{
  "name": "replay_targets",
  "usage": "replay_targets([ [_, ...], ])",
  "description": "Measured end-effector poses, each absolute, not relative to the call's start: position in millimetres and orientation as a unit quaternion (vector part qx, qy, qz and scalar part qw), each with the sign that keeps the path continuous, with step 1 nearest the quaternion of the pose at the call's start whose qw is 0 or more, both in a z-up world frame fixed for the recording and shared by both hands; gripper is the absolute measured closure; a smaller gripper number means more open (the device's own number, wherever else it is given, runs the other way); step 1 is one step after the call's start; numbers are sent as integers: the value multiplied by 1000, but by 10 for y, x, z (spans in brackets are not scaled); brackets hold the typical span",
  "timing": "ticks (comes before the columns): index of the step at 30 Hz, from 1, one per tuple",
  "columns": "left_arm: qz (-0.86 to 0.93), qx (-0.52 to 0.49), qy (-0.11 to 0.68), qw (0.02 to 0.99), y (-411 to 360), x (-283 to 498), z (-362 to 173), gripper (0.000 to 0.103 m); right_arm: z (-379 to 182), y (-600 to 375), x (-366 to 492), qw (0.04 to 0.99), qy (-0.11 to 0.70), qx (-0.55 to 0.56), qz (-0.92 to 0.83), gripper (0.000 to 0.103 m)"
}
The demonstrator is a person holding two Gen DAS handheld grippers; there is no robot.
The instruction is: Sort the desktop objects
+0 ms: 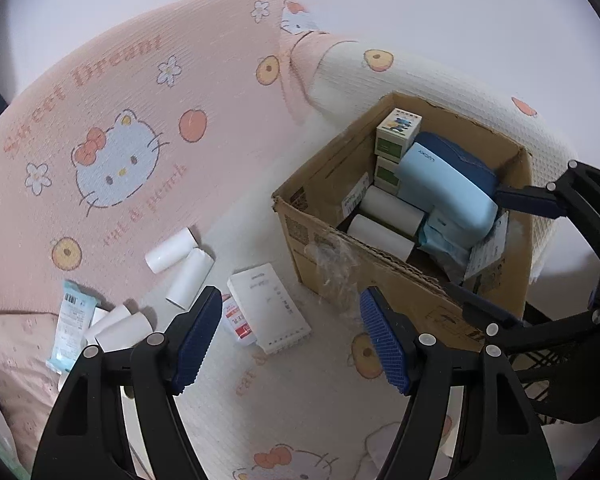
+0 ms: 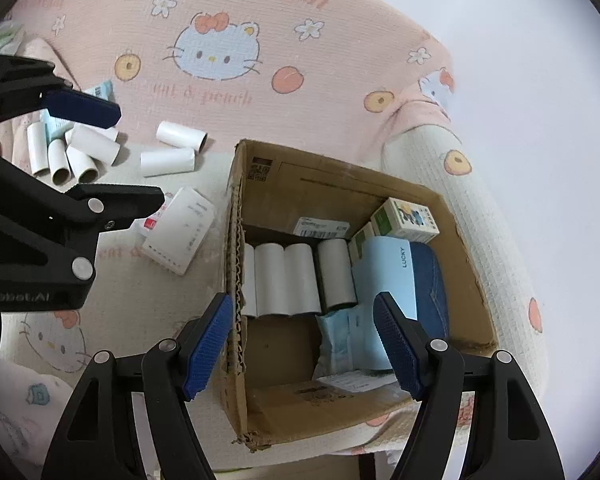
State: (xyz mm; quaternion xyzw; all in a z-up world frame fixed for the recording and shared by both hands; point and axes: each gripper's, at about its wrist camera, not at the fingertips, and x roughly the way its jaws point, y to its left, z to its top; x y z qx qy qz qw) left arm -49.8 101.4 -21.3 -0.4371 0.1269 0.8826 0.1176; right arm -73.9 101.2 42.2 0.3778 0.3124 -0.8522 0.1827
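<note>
Right wrist view: right gripper (image 2: 304, 344) fingers spread, nothing pinched, over cardboard box (image 2: 236, 280) where I've lined rolls (image 2: 286, 280) side by side | left gripper (image 1: 290, 340) fingers spread, empty | loose rolls (image 2: 168, 160) wait at 10 o'clock on the bed cover (image 2: 220, 92)

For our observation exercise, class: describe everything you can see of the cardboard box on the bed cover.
The cardboard box is brown corrugated card, open-topped, with a ragged torn rim and printed codes and a label on its walls. It sits upright on the patterned cover. Inside lie white paper rolls side by side, a blue and light-blue device marked LUCKY, small printed cartons and a pale blue packet. The open right hand-held gripper hovers above it, holding nothing.
</note>
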Motion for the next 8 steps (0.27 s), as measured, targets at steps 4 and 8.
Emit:
replay_targets([
  [4, 883, -435, 126, 123, 1034, -489, -206, 28, 428, 1042, -755, 179, 312, 376, -854, 32],
  [8, 883, -436, 124, 120, 1026, -489, -201, 28, 405, 1055, -754, 179, 314, 381, -851, 32],
])
